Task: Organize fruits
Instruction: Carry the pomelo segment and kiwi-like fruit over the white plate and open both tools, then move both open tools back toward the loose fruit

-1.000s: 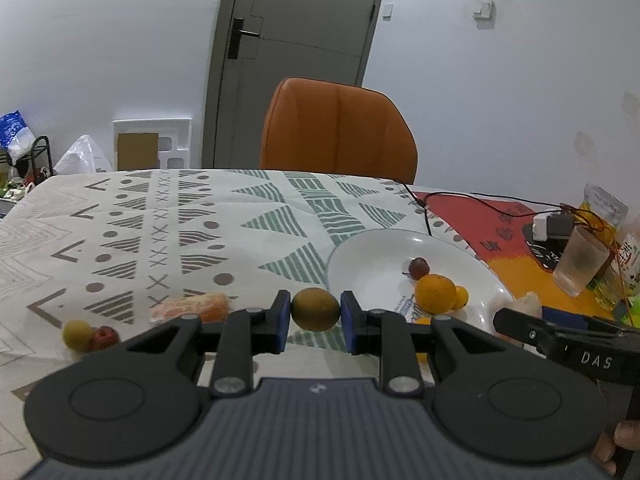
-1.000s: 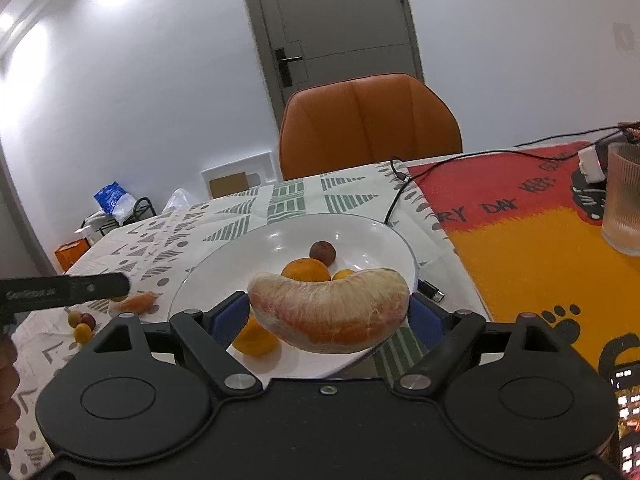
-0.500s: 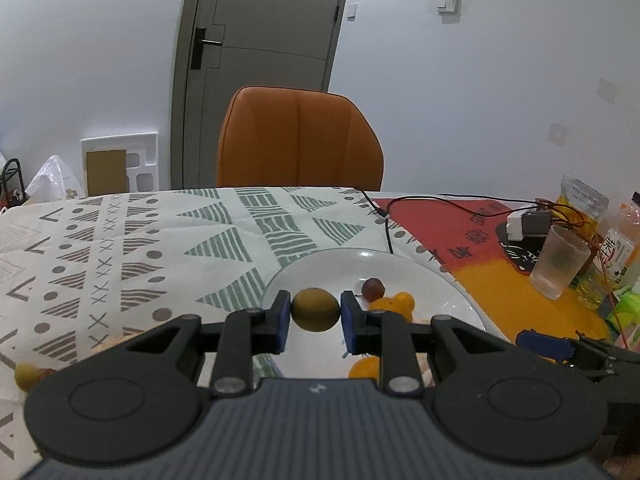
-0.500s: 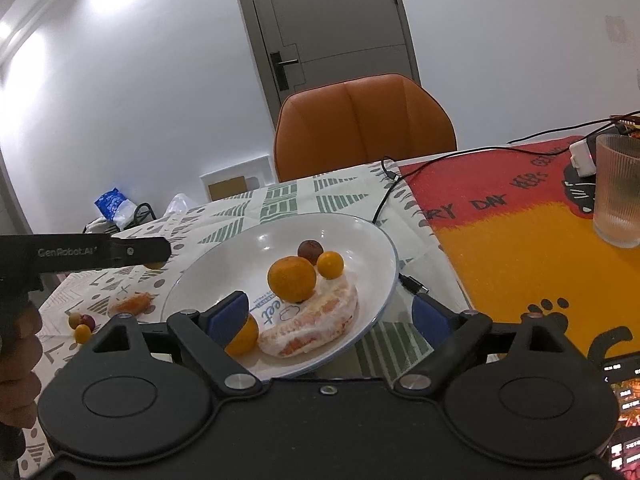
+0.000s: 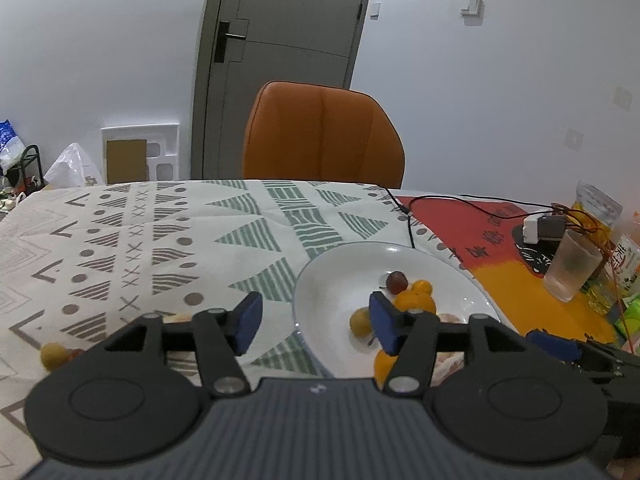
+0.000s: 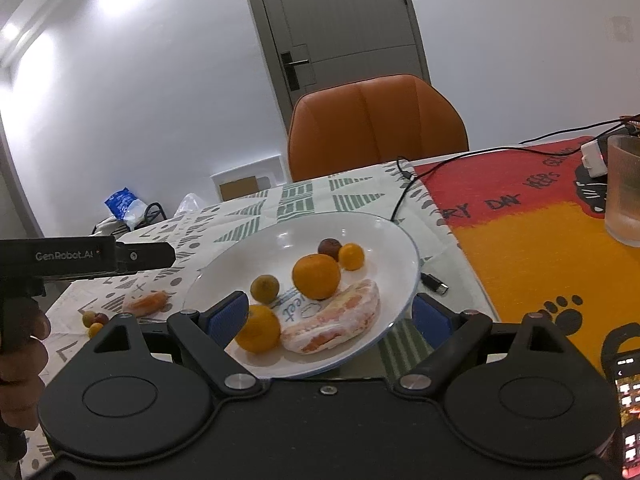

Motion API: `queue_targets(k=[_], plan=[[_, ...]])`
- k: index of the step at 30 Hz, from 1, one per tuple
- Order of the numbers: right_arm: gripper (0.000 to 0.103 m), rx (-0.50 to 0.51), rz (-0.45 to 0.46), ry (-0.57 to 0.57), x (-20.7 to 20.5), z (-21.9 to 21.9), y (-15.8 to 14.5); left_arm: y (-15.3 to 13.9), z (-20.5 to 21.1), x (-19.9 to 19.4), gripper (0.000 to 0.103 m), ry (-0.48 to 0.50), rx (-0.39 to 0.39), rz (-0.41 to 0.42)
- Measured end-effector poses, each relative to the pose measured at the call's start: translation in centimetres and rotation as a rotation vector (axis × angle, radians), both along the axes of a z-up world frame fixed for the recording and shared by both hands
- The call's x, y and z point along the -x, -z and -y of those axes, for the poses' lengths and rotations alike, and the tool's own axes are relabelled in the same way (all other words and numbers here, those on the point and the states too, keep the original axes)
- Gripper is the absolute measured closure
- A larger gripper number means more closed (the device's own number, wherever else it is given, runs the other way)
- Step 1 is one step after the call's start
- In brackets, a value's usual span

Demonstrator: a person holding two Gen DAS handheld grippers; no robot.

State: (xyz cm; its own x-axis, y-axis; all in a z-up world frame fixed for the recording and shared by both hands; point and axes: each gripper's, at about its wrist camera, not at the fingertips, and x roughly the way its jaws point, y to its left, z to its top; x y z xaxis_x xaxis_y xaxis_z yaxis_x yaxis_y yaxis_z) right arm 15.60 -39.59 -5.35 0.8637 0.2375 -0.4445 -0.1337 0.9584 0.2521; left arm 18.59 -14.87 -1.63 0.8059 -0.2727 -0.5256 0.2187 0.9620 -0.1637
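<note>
A patterned cloth is covering the bench, with an orange chair and a grey door behind. The white plate is serving as the collecting place: oranges, a dark plum, a peeled pomelo wedge and a small brown fruit are lying in it. The left claw has just been opening and is standing about half open, holding nothing; the brown fruit is resting on the plate just below and inside its right finger. The right claw is gaping wide and empty, the wedge lying beneath it. A few fruits are waiting on the cloth, well apart from both claws.
</note>
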Motion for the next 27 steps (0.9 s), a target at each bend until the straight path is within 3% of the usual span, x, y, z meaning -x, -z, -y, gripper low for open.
queue_targets(k=[6, 10, 15, 19, 27], plan=[[0.014, -0.006, 0.007, -0.016, 0.2, -1.0, -0.4, -0.5, -1.9, 1.1, 0.024, -0.046, -0.017, 0.016], [0.014, -0.002, 0.014, -0.037, 0.3, -2.1, -0.6, -0.8, -3.6, 1.9, 0.022, -0.081, -0.030, 0.025], [0.006, -0.011, 0.032, -0.049, 0.4, -3.7, -1.0, -1.2, -6.2, 2.9, 0.020, -0.129, -0.037, 0.031], [0.000, -0.009, 0.044, -0.076, 0.5, -5.3, -1.4, -1.7, -8.4, 3.7, 0.005, -0.178, -0.019, 0.051], [0.000, 0.004, 0.044, -0.120, 0.5, -7.8, -1.8, -2.2, -11.3, 4.6, 0.003, -0.226, -0.005, 0.061]])
